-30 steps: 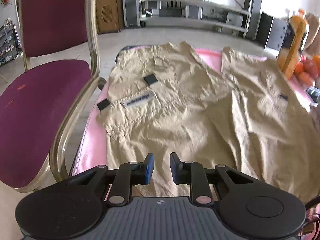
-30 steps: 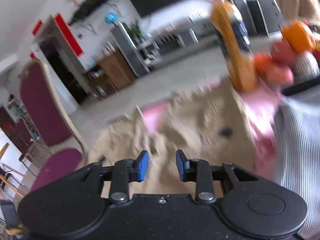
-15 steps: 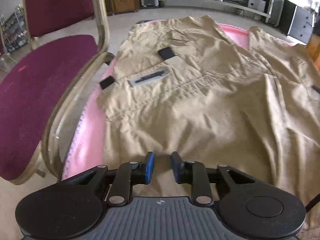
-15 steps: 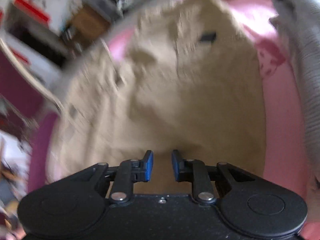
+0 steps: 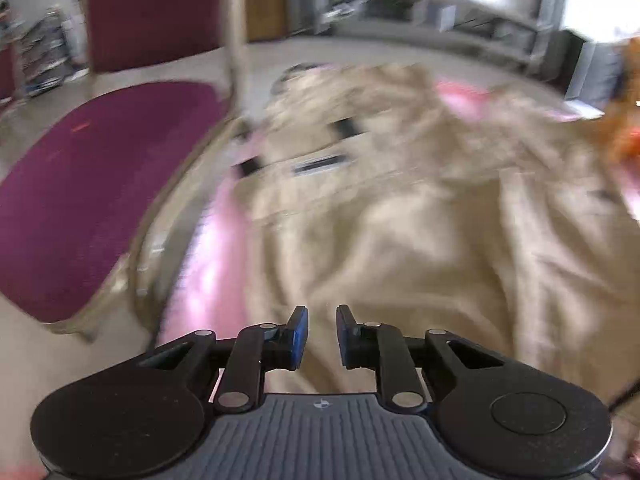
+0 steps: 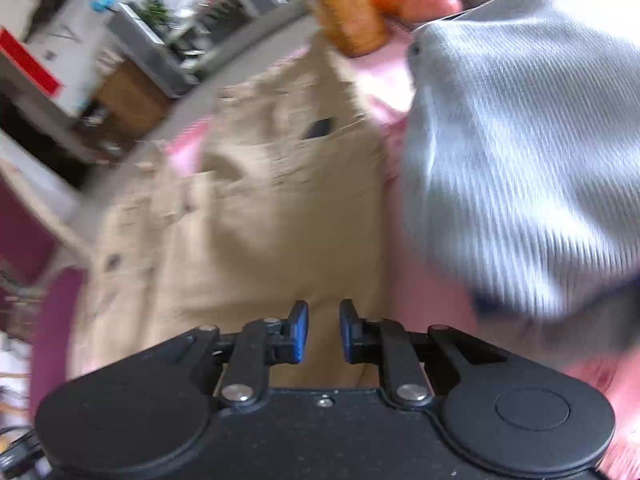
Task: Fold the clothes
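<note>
Although both views are smearing with motion blur, the khaki garment [image 5: 400, 216] is lying spread and rumpled over the pink cloth [image 5: 216, 264] on the table, filling the left wrist view from 9 to 3 o'clock. A maroon chair [image 5: 96, 184] is standing at 9 o'clock, just beside the table edge.

The left gripper [image 5: 322, 334] is pointing forward along the garment's near hem at 6 o'clock, its blue-padded tongs standing narrowly apart with nothing between them. The right gripper [image 6: 323, 330] is likewise hovering over the near khaki edge, tongs narrowly parted and empty; a grey knit garment [image 6: 528, 152] is bulking at 2 o'clock, and an orange bottle [image 6: 348, 12] with fruit beyond it is standing at 12 o'clock.

Risks, as judged: the narrow gap may be skating over the cloth or pinching several layers at a wrinkle, giving a skewed fold; a sweeping lift toward 12 o'clock may be dragging cloth into the bottle; the pink cloth may be coming up with the khaki layer.
</note>
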The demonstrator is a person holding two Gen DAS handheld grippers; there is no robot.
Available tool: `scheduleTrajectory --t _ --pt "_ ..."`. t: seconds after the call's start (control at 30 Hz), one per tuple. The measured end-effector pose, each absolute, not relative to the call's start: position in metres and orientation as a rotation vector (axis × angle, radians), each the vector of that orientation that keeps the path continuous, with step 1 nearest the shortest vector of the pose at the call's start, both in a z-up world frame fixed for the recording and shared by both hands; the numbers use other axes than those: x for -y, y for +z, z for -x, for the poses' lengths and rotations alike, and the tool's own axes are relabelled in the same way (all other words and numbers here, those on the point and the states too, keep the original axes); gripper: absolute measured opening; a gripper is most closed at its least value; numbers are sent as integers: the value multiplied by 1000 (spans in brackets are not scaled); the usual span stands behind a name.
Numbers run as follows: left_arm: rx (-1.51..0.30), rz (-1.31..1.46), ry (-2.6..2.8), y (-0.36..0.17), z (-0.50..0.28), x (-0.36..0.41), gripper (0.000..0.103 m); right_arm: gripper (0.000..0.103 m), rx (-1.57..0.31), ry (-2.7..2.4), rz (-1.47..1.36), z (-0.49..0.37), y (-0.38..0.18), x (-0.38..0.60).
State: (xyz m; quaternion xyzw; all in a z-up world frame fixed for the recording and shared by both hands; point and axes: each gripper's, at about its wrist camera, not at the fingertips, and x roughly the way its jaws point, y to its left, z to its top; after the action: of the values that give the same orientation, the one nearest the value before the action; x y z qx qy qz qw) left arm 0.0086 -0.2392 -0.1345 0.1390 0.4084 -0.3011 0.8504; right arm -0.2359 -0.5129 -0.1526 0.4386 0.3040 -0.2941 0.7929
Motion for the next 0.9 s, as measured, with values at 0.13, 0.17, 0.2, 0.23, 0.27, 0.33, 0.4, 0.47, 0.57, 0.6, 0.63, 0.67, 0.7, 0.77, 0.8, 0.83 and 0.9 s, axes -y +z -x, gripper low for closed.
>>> scheduleTrajectory --t 0.13,0.17,0.2,0.23,0.27,0.33,0.4,0.47,0.57,0.6,0.63,0.67,0.7,0.77,0.8,0.83,0.9 --pt "-855 -303 -786 -133 26 240 20 17 -650 -507 -948 245 -149 487" --pt "-856 -325 -799 -136 31 243 20 17 -656 -488 -932 243 -148 484" --pt "-856 -354 -800 -140 34 248 20 17 -661 -468 -916 240 -147 482" --pt "-855 -384 -802 -144 37 253 20 18 -669 -454 -906 237 -148 480" --pt "-861 -410 -794 -148 39 256 20 18 -684 -452 -914 234 -150 480" --pt "-890 -436 -766 -159 35 260 20 18 -717 -443 -957 228 -157 482" --pt "-925 -442 -739 -168 28 261 20 18 -745 -442 -984 222 -165 483" --pt "-952 -448 -722 -172 24 262 21 18 -773 -451 -989 220 -172 485" --pt "-946 -470 -714 -173 27 262 22 18 -830 -480 -975 221 -181 486" --pt "-943 -473 -713 -173 28 262 23 16 -842 -487 -969 222 -183 487" --pt "-941 -476 -711 -173 28 262 23 16 -838 -489 -967 225 -182 486" --pt "-942 -475 -710 -173 28 261 24 15 -835 -492 -964 227 -181 486" --pt "-944 -473 -707 -173 28 260 25 15 -832 -494 -962 229 -179 486" --pt "-946 -470 -699 -172 28 258 26 15 -825 -498 -957 234 -177 485" --pt "-945 -472 -696 -172 29 258 26 15 -822 -500 -955 237 -175 485" --pt "-942 -477 -692 -171 30 258 26 16 -818 -502 -952 239 -174 484" --pt "-931 -491 -680 -170 32 257 26 20 -811 -506 -948 244 -171 484"
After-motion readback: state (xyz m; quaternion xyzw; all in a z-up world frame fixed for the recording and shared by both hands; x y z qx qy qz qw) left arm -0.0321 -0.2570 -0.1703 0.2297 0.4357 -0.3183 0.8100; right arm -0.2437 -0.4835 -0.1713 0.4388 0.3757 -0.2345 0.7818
